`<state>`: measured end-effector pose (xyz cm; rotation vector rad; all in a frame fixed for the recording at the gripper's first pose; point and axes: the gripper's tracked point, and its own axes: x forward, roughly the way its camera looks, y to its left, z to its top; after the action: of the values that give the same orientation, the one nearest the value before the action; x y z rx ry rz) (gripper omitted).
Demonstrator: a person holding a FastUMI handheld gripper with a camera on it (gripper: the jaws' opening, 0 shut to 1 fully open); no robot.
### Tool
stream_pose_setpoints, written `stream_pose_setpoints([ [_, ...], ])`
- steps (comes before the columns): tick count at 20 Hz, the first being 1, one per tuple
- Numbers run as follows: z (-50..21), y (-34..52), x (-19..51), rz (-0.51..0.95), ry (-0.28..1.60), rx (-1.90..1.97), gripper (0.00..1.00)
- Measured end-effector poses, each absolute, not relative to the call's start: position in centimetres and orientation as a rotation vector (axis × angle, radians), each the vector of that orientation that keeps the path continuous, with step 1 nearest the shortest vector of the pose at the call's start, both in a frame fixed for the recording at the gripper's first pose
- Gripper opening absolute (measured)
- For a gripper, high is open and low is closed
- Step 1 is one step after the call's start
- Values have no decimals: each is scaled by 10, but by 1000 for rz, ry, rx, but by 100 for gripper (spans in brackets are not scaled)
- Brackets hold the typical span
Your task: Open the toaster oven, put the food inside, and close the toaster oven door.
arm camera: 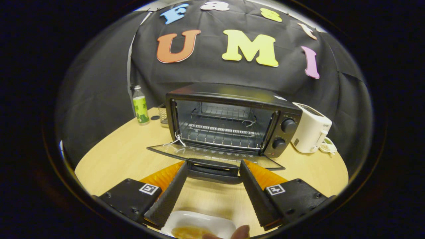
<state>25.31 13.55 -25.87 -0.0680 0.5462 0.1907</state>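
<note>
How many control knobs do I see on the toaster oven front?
2: upper knob and lower knob, stacked right of the open door. The open fingers flank the door handle.

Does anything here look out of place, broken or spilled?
Nothing looks spilled or damaged. One small oddity: a white string hangs at the near left corner of the open toaster oven, where its door is folded down. The gripper is open, with the door handle between its fingertips, and a white dish of food lies below.
</note>
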Motion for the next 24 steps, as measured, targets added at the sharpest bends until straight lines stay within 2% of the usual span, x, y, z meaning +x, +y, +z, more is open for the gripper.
stream_pose_setpoints([
  [7,-306,133,230,218,748,42,100],
  [10,-308,127,232,197,753,47,100],
  [15,-283,126,221,213,685,31,100],
  [17,-269,133,205,263,666,19,99],
  [24,-238,115,134,252,440,43,100],
])
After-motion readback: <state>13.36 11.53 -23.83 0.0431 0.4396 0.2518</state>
